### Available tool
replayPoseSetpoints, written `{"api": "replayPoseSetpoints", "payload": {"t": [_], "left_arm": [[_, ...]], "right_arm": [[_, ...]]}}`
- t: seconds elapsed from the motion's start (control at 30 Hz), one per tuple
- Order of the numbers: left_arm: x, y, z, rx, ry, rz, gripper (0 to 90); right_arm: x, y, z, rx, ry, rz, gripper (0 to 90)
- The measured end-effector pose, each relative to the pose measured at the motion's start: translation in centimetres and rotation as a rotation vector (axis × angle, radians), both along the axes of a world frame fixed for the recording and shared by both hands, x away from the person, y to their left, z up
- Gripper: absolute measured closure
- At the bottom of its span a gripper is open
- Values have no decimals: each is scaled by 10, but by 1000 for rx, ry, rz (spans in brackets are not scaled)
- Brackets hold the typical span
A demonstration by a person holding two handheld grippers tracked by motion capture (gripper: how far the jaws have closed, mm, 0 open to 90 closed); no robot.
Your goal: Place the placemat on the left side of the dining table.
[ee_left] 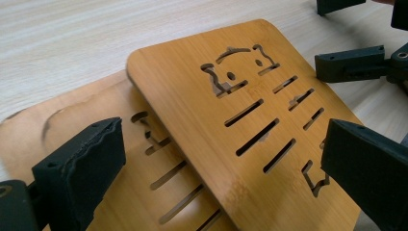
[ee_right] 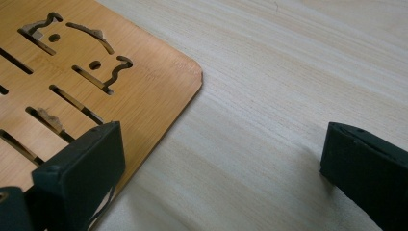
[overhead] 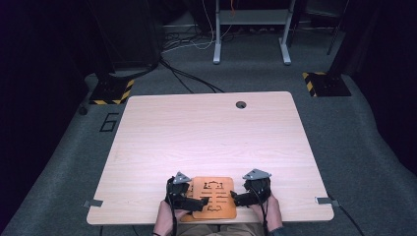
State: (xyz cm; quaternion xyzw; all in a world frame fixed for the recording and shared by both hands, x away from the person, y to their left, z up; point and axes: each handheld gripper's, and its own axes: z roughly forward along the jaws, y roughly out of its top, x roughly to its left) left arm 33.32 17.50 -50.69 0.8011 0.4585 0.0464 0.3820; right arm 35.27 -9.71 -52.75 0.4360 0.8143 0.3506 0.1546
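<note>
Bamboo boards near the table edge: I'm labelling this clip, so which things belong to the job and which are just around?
In the job:
upper slotted bamboo board
lower bamboo board
left hand-held gripper
right hand-held gripper

Just around:
pale wooden table
grey metal frame

Left gripper [overhead: 202, 200] jaws spread wide, fingertips pointing inward, right gripper [overhead: 234, 198] jaws spread wide, fingertips facing the left's, both hands [overhead: 166, 219] behind the fingers

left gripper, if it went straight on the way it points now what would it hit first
Most likely the upper bamboo board, which lies askew on a second board between the open jaws of the left gripper. Beyond it is the right gripper, though depth is hard to judge.
</note>
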Motion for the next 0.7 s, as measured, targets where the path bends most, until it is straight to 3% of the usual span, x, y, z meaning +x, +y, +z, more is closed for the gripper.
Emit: {"api": "replayPoseSetpoints", "payload": {"t": [0.37, 0.53, 0.7], "left_arm": [[4, -10, -2, 19, -8, -9, 57], [6, -6, -2, -59, 22, 2, 130], [5, -6, 2, -69, 19, 5, 211]], "right_arm": [[0, 0, 0, 3, -2, -7, 9], [0, 0, 0, 4, -2, -13, 9], [0, 0, 0, 4, 0, -15, 9]]}}
